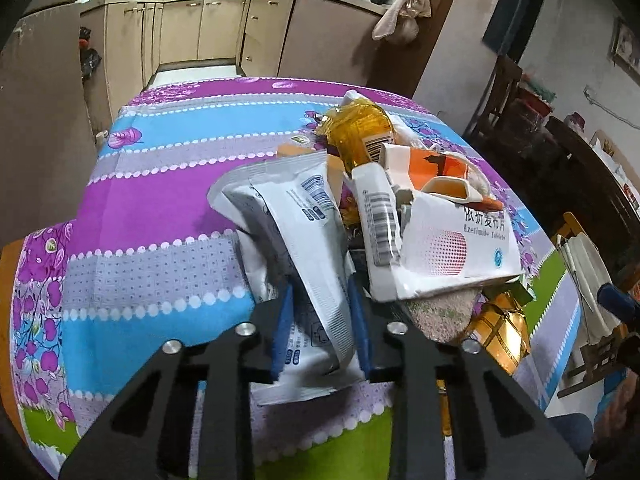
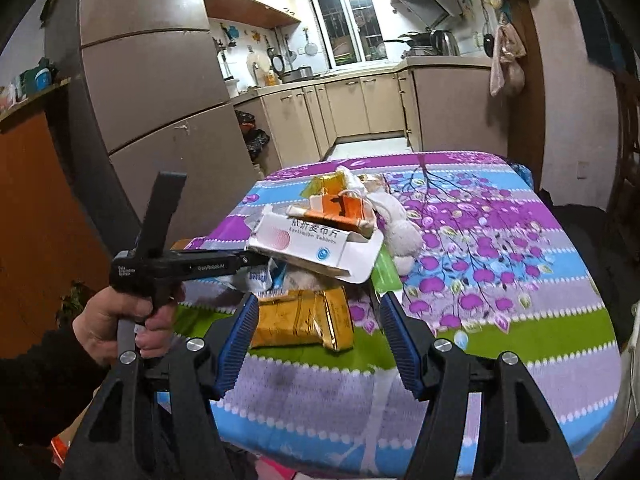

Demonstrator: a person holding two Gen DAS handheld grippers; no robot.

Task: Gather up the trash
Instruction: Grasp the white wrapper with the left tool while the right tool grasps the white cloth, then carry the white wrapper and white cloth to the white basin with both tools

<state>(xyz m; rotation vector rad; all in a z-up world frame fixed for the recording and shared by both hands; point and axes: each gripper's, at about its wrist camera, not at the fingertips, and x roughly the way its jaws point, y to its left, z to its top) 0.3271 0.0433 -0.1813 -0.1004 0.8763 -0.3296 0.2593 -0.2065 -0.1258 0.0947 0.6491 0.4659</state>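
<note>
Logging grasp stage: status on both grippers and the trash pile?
Left gripper shut on white plastic wrapper. Right gripper open, astride gold foil packet. White tablet box overlaps both.

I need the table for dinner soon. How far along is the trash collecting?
Nothing looks collected yet: the pile still sits on the tablecloth. In hand: the left tool is closed on a white plastic wrapper; the right tool is open around a gold foil packet, not pressing it. Left: the white tablet box, orange-and-white carton, amber wrapper and the rest.
</note>
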